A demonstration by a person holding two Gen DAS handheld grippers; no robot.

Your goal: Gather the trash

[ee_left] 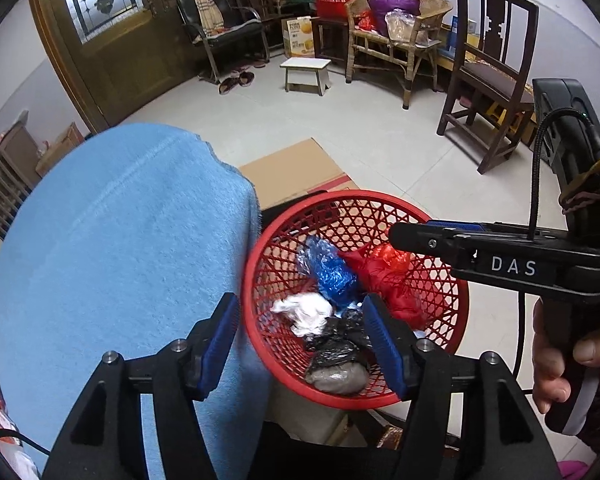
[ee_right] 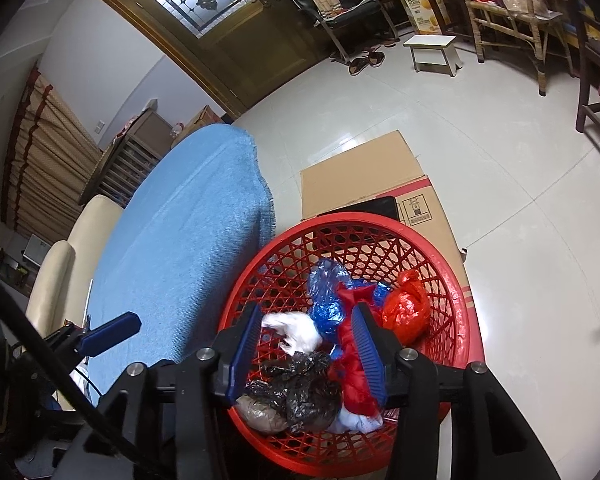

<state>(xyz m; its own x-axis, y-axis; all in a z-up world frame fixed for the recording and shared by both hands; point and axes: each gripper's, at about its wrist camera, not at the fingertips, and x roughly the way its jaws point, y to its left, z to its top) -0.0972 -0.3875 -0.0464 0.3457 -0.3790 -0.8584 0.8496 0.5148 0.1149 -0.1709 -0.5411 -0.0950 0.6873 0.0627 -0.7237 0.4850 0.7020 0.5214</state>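
A red lattice basket (ee_left: 352, 194) (ee_right: 360, 220) holds crumpled trash: a blue bag (ee_left: 328, 268) (ee_right: 324, 300), red bags (ee_left: 380, 276) (ee_right: 406, 312), a white bag (ee_left: 304, 312) (ee_right: 300, 332), a black bag (ee_left: 336, 344) (ee_right: 300, 384) and a grey lump (ee_left: 336, 376) (ee_right: 260, 412). My left gripper (ee_left: 300, 304) hangs open over the basket's near-left rim, above the white and black bags. My right gripper (ee_right: 307, 312) (ee_left: 398, 236) is open above the basket, and its pads press on nothing.
A blue cloth (ee_left: 120, 240) (ee_right: 188, 220) covers a surface against the basket's left side. Flat cardboard (ee_left: 292, 172) (ee_right: 360, 172) lies on the tiled floor behind the basket. Chairs (ee_left: 488, 72), a small stool (ee_left: 306, 74) and a wooden door (ee_left: 112, 40) stand farther back. A hand (ee_left: 560, 360) holds the right gripper's handle.
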